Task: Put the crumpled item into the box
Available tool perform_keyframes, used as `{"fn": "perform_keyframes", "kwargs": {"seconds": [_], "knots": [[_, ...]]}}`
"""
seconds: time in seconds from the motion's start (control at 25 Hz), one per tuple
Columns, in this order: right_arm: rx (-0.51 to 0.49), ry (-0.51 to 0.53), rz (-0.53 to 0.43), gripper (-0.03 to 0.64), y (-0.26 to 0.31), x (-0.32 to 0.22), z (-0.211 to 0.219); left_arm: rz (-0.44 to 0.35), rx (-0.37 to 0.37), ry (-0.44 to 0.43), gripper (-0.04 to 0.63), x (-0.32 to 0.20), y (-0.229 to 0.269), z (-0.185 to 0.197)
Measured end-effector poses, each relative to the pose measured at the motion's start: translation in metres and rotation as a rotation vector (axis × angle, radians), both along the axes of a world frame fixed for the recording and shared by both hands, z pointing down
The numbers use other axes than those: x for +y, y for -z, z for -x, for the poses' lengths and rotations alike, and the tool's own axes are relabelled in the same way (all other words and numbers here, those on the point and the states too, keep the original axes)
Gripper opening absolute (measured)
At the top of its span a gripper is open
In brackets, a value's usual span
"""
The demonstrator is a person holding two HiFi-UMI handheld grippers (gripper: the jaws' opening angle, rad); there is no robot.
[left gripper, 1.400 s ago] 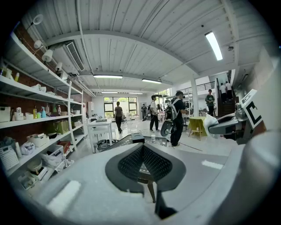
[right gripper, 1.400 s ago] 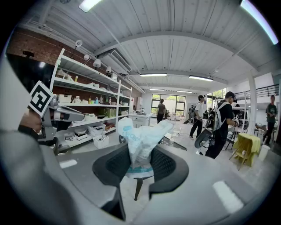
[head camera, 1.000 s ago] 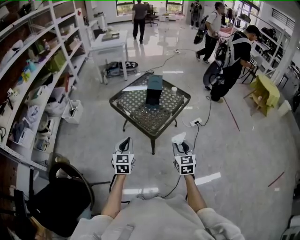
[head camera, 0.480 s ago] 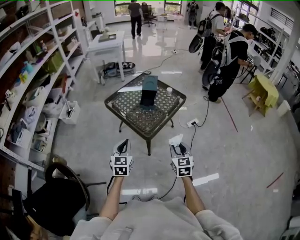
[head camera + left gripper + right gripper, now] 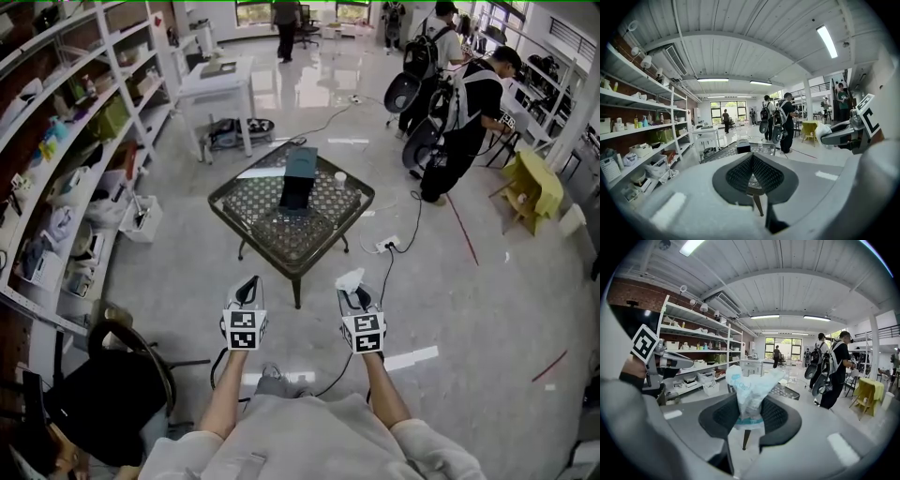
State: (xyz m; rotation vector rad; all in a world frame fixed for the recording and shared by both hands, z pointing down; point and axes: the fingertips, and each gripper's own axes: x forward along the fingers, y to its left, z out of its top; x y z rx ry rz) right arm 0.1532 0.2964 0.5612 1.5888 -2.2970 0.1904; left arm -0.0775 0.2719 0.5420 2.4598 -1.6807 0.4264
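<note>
My right gripper (image 5: 355, 290) (image 5: 749, 412) is shut on a crumpled white wrapper with teal print (image 5: 748, 391) (image 5: 351, 277), which sticks up out of the jaws. My left gripper (image 5: 248, 281) (image 5: 752, 161) is shut and holds nothing. Both hang side by side at waist height over the floor, well short of the table. A dark upright box (image 5: 300, 178) (image 5: 743, 147) stands on the low metal mesh table (image 5: 272, 234) ahead. A small white cup (image 5: 339, 179) sits to the right of the box.
White shelving (image 5: 66, 159) full of goods runs along the left. A black chair (image 5: 112, 394) stands at my lower left. Cables (image 5: 389, 248) cross the floor right of the table. Two people with bags (image 5: 459, 112) stand at the right; a white desk (image 5: 220, 80) sits behind.
The table has shifted slightly up and left in the head view. Both grippers keep their pose, the wrapper still held. The people in the background have moved.
</note>
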Motion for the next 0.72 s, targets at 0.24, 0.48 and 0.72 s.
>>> {"fn": "perform_keyframes", "kwargs": {"seconds": [0.24, 0.48, 0.72], "knots": [[0.002, 0.003, 0.012, 0.121, -0.005, -0.03, 0.004, 0.014, 0.007, 0.004, 0.006, -0.027, -0.01, 0.005], [0.015, -0.012, 0.011, 0.121, -0.01, -0.084, 0.009, 0.021, 0.021, -0.015, 0.006, -0.083, -0.021, 0.009], [0.021, -0.038, 0.024, 0.121, -0.007, -0.146, 0.023, 0.025, 0.037, -0.06, 0.006, -0.158, -0.02, 0.011]]}}
